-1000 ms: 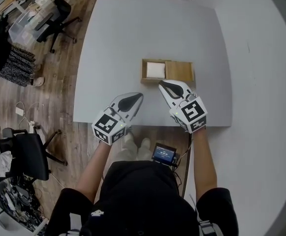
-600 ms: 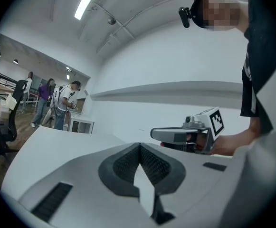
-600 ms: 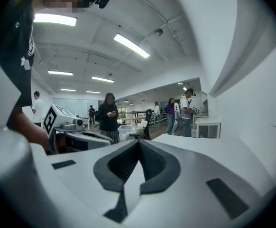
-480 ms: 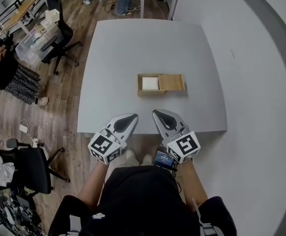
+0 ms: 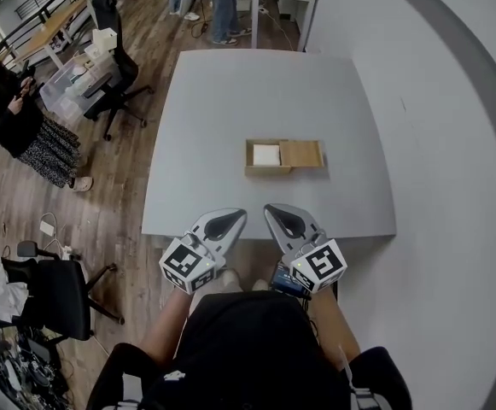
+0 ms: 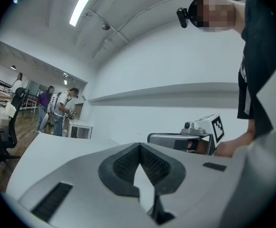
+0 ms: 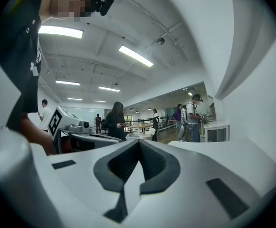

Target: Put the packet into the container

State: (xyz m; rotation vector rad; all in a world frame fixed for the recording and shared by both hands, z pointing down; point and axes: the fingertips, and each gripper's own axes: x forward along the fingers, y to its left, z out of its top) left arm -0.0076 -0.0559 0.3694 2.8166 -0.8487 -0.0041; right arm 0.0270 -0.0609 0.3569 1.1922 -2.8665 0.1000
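On the table (image 5: 256, 92), centre frame, the packet (image 5: 266, 155) sits in the container (image 5: 304, 154); the left gripper (image 5: 236, 217) and right gripper (image 5: 272, 211), jaws together and empty, risk only bumping it.

Operator and handheld rig, appearance.
Black short-sleeved shirt (image 5: 248, 340); left gripper (image 5: 236, 217) and right gripper (image 5: 271, 211) have white shells and dark ribbed fingers (image 6: 127, 164), and each carries a black-and-white square-marker cube (image 5: 186, 265).

Pale wooden container (image 5: 303, 154), matt white packet (image 5: 266, 155), smooth matt grey table (image 5: 265, 92), wood-plank floor (image 5: 119, 196)
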